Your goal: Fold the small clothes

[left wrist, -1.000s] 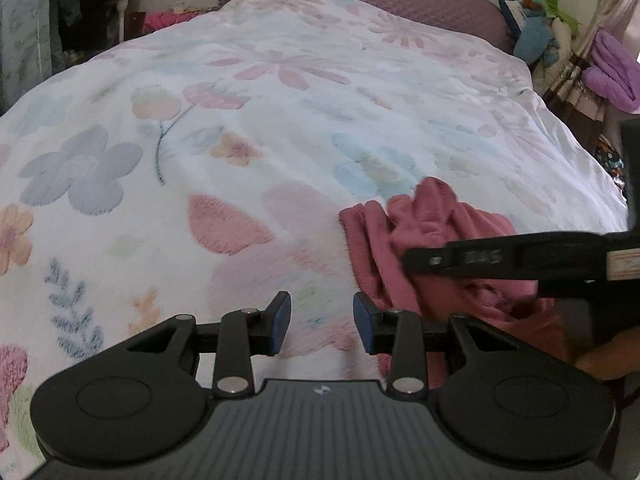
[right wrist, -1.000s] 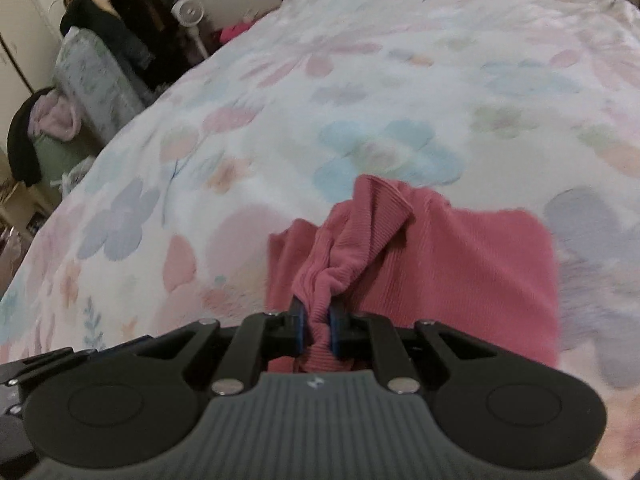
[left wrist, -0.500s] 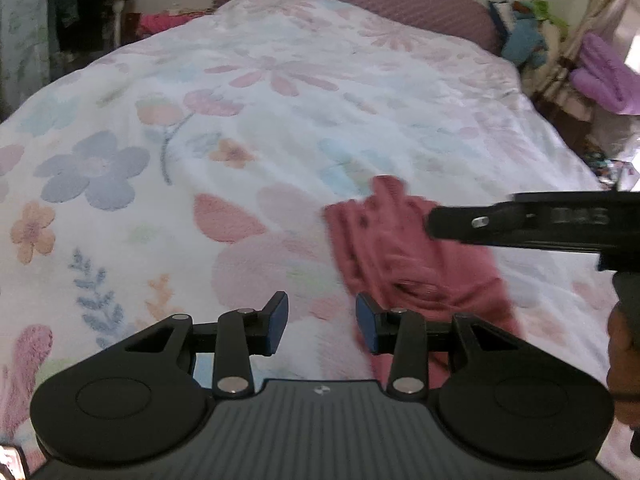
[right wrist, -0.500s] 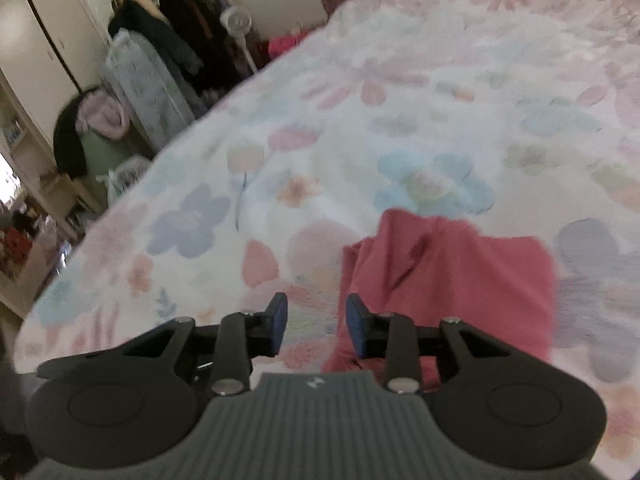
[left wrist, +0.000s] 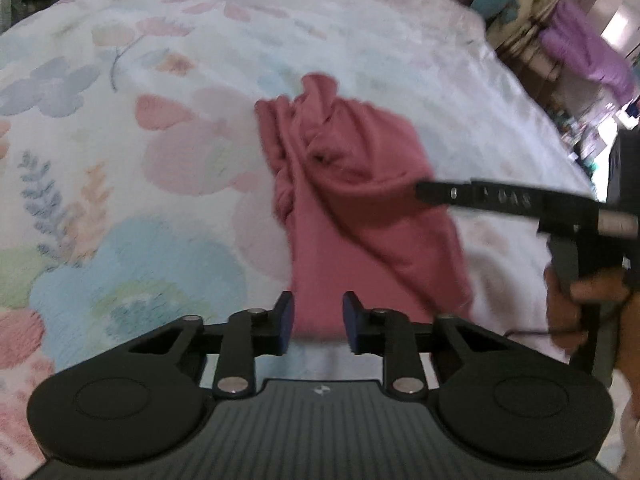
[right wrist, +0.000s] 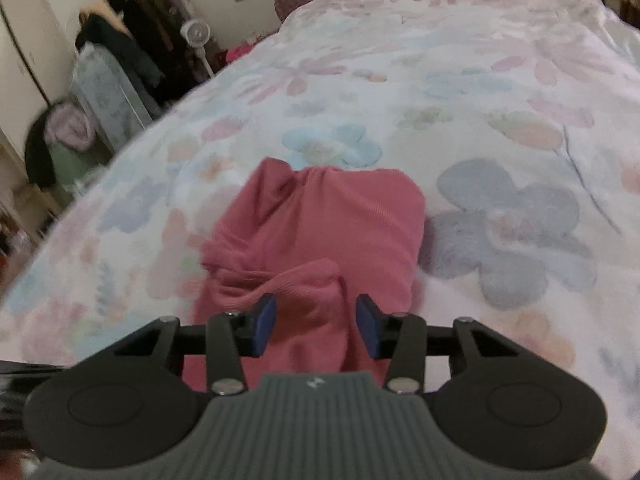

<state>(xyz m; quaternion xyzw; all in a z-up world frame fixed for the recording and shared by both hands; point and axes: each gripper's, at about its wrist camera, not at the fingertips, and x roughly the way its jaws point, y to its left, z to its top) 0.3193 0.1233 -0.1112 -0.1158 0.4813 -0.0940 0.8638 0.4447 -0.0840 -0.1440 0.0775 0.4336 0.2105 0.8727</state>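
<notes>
Now the pink garment [left wrist: 352, 196] lies bunched on the bed [left wrist: 120, 184], its long axis running away from my left gripper [left wrist: 316, 322], whose fingers have just been narrowing but grip nothing, while my right gripper [right wrist: 316, 326], nearer the crumpled end, has been spreading, cloth lying loose between its fingers.

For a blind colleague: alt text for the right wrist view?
A crumpled pink garment lies on a floral bedspread, its near fold between the open blue pads of the right hand-held gripper. Clothes hang far left.
</notes>
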